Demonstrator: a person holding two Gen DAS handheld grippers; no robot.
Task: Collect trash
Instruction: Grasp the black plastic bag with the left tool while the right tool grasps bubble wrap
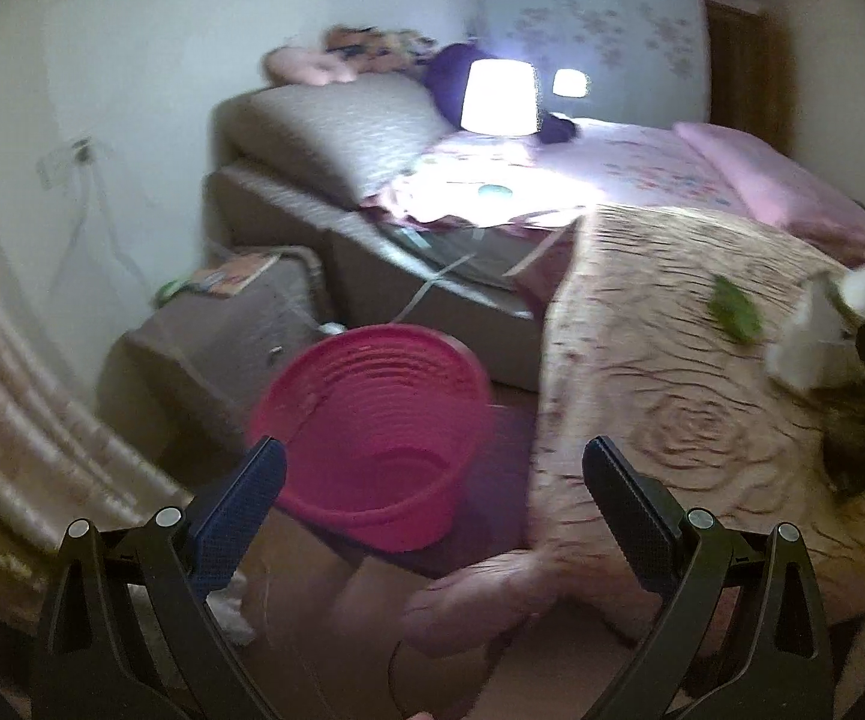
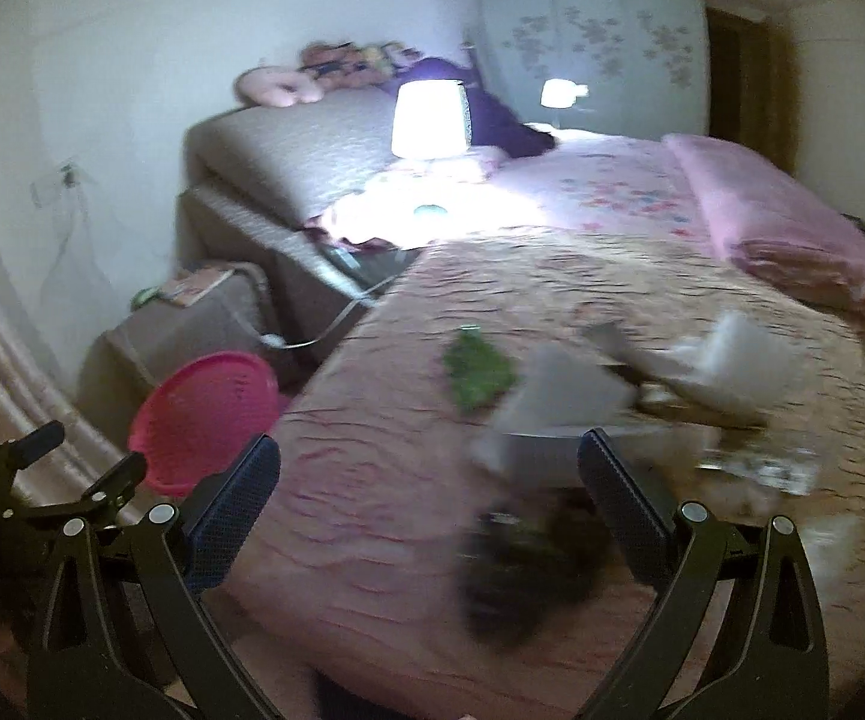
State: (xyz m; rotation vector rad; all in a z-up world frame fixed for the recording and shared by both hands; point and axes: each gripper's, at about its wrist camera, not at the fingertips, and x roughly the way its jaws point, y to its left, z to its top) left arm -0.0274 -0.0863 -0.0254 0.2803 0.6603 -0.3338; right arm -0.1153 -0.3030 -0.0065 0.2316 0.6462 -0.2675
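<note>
A pink plastic bin stands on the floor beside the bed, just ahead of my open left gripper, which holds nothing. The bin shows at the left of the right wrist view too. Trash lies on the beige bedspread: a green wrapper, white crumpled paper, more white paper and a dark blurred piece. My right gripper hangs open over the bedspread, close above the white paper and the dark piece. The left wrist view shows the green wrapper and white paper at far right.
A lit lamp stands beside the bed's head. Brown upholstered blocks with a book on top sit by the wall behind the bin. Pink pillows lie at the bed's far side. A cable trails off the bed edge.
</note>
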